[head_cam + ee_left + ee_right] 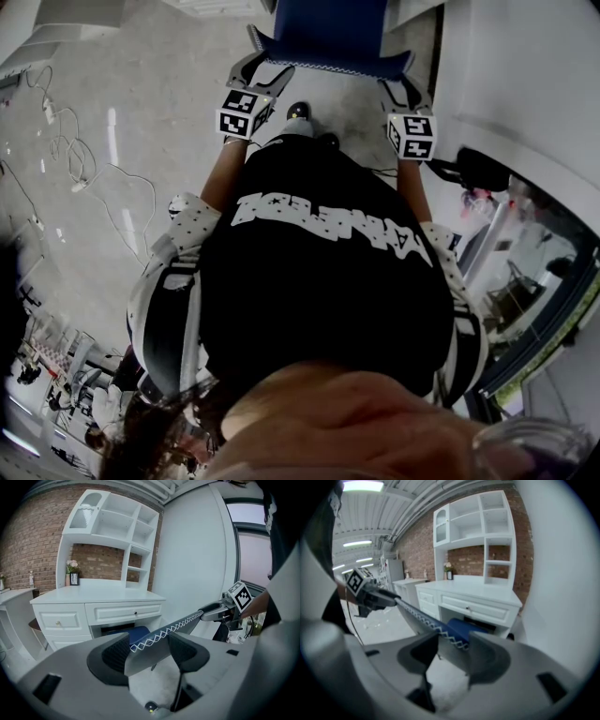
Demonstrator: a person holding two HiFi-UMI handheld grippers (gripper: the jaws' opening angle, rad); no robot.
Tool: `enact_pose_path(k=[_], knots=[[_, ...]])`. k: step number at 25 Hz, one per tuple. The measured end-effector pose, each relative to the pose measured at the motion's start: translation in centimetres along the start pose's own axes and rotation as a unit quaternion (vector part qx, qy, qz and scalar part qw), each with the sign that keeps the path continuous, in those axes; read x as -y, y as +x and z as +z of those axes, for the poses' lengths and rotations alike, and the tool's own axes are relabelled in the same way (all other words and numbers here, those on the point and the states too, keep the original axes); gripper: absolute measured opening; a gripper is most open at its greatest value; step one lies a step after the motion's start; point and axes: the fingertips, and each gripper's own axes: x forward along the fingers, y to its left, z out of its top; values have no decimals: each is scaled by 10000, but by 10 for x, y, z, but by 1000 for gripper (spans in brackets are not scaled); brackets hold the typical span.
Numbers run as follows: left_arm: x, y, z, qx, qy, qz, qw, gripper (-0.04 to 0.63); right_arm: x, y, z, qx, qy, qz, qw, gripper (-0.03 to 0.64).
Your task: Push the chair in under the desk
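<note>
The chair's blue backrest [328, 33] stands just ahead of me, its top edge trimmed with white zigzag stitching. My left gripper [265, 82] is shut on the left end of that edge and my right gripper [401, 92] is shut on the right end. In the left gripper view the stitched edge [180, 624] runs between the jaws of the left gripper [149, 649]. The right gripper [454, 656] clamps it the same way. The blue seat [139, 633] reaches into the kneehole of the white desk [93, 597].
A white hutch with open shelves [112, 527] stands on the desk against a brick wall. A white wall [197, 564] rises close on the right. Cables [75, 159] trail over the floor at the left. Another white cabinet [410, 590] stands beyond the desk.
</note>
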Motion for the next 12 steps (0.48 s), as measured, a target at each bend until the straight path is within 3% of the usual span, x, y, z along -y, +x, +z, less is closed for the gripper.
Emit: enact_pose_path(k=[12], knots=[[0, 5, 10, 6, 46, -25, 10000, 293, 7, -1, 7, 33, -2, -72, 10000, 207]])
